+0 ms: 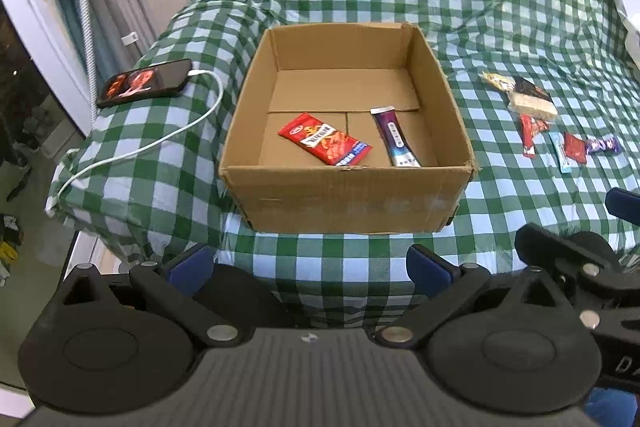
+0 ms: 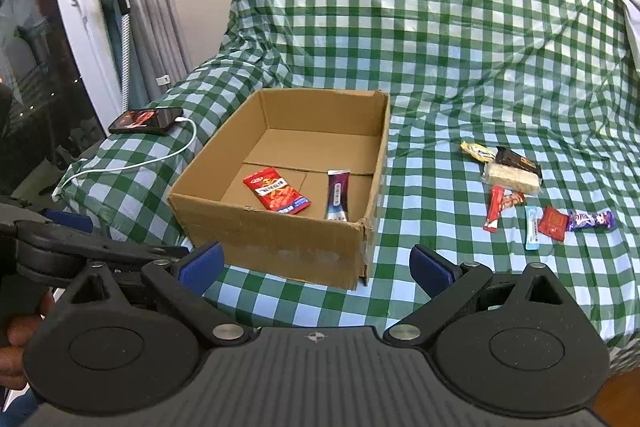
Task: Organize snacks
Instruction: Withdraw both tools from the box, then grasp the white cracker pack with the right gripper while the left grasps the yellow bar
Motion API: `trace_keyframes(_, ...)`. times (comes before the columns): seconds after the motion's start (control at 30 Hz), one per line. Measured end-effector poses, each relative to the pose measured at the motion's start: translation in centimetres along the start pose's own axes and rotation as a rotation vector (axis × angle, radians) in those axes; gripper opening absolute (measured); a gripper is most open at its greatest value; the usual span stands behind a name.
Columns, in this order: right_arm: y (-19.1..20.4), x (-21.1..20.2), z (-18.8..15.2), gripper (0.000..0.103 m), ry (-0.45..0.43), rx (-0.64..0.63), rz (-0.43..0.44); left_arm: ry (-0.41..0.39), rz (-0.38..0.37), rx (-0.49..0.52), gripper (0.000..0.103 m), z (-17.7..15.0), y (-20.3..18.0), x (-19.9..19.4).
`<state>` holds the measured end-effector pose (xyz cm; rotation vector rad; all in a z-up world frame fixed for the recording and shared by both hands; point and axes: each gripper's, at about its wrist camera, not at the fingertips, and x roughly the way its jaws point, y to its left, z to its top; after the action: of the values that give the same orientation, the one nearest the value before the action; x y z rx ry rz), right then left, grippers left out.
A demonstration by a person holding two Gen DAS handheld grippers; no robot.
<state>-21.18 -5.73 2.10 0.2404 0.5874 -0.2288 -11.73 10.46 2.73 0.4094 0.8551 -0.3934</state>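
I have the cardboard box [image 1: 344, 195] ahead of me on the green checked cover [image 1: 500, 7] of what looks like a sofa. Two snacks lie flat on its floor near the front wall: a red packet [image 1: 324, 143] toward the left and a purple-and-silver stick pack [image 1: 394, 137] just to its right, apart from each other. The remaining snacks [image 2: 532, 195] are scattered on the cover to the right of the box, well clear of it: a yellow wrapper, a dark packet over a pale wafer bar, red sticks, a light blue stick, a small red sachet and a purple candy. My left gripper [image 1: 312, 267] hangs in front of the box, fingers spread wide and holding nothing. My right gripper [image 2: 316, 265] sits just beside it, likewise spread and empty. On the sofa arm left of the box rests a phone [image 1: 146, 83] with a white cable [image 1: 160, 143] plugged in.
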Motion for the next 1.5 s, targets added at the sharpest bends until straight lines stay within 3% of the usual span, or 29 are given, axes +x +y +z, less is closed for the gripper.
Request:
trace_keyframes(0.37, -6.2, 1.2, -0.2, 0.099, -0.024, 0.137, -0.077, 0.012, -0.023, 0.099, 0.103, 4.0, -5.4, 2.0)
trace_keyframes(0.87, -22.9, 5.6, 0.5, 0.099, -0.042, 0.337, -0.317, 0.0, -0.095, 0.257, 0.103, 15.4, -17.8, 7.9)
trace_keyframes(1.17, -31.9, 14.7, 3.0, 0.099, -0.032, 0.27, -0.312, 0.02, -0.1, 0.381, 0.103, 22.4, -25.7, 17.2)
trace_keyframes(1.33, -35.6, 22.0, 4.9, 0.099, 0.024, 0.124, -0.228, 0.045, -0.094, 0.407, 0.103, 25.4, -29.0, 22.9)
trace_keyframes(1.5, -36.8, 28.9, 6.8, 0.099, 0.08, -0.048, -0.148, 0.051, -0.075, 0.417, 0.103, 27.1, -30.3, 27.4)
